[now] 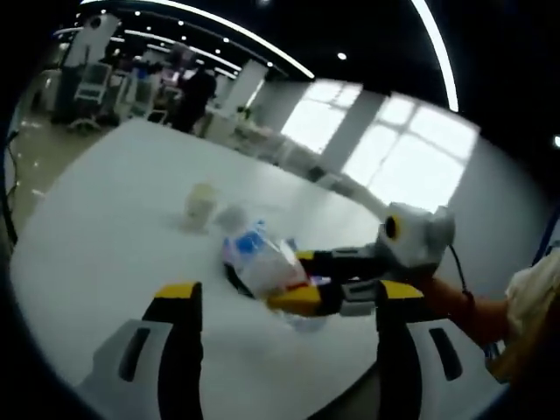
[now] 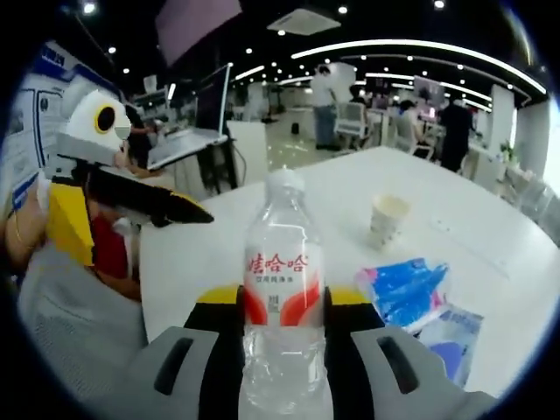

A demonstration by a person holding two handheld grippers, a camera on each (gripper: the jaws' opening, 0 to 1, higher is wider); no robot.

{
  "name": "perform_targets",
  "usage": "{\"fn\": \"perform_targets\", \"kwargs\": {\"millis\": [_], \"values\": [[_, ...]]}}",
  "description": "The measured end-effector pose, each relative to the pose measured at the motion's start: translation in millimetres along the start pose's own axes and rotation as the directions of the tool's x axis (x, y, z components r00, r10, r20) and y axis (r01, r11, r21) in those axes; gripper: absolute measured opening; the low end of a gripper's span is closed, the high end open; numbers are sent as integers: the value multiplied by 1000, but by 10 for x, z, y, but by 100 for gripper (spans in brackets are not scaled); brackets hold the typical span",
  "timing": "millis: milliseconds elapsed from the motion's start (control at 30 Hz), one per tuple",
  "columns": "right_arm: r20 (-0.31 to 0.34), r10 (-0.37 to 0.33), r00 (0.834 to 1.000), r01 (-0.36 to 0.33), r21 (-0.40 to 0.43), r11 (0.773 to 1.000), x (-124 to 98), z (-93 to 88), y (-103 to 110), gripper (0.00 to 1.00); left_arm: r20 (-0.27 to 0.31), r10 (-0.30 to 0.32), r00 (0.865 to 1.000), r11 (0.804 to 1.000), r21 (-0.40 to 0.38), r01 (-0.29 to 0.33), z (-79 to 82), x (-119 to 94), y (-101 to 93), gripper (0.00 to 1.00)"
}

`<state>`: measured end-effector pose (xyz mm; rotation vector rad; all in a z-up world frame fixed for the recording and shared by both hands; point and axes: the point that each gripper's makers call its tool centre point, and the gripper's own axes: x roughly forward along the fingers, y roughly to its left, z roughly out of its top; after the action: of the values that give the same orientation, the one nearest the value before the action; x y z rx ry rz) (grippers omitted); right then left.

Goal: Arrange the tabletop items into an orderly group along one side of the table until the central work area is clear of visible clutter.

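Now my right gripper [image 2: 282, 325] pinches the water bottle [image 2: 282, 297] upright between its jaws; my left gripper [image 1: 284, 319] hangs spread. The paper cup [image 2: 388, 219] and blue packets [image 2: 404, 289] lie ahead-right. Next, I'd park the bottle beside them.

I am working in a large open-plan office or lab hall. Long curved light strips [image 2: 420, 45] and small spotlights run across a dark ceiling, with a square vent panel [image 2: 304, 19] set into it. My white table [image 1: 105, 236] stands on a pale glossy floor. Beyond its far edge, people [image 2: 455, 131] stand and sit among white desks and office chairs [image 2: 353, 118]. A monitor [image 2: 214, 98] sits on a stand near one corner, and a printed poster board [image 2: 26, 114] stands beside it. Tall gridded windows [image 1: 411, 149] let daylight in along one wall.
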<state>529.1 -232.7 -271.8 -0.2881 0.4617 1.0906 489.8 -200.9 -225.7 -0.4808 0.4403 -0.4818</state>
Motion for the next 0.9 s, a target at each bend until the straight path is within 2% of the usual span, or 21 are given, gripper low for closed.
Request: {"fn": "perform_targets", "kwargs": {"millis": [133,267,433,567,733,900], "values": [[31,7,999,-7,1,1000,-60,74,59,33,28,-7,1000,999,-53,9,39,51,-2,76],[63,22,998,-22,3,1000,-113,142,148,33,51,-20,999,997,-74,24,66,89,-32,75],[112,17,994,-23,53,998,-175,215,190,33,61,-24,998,994,-100,30,54,131,-49,72],[129,21,991,-27,41,999,-213,236,246,33,64,-51,997,990,-124,59,56,148,-112,66],[165,29,986,-36,39,999,-266,279,309,33,43,-56,998,995,-82,59,31,164,-150,60],[171,45,984,-51,32,998,-297,270,382,33,67,-78,995,991,-108,85,75,159,-181,56]]}}
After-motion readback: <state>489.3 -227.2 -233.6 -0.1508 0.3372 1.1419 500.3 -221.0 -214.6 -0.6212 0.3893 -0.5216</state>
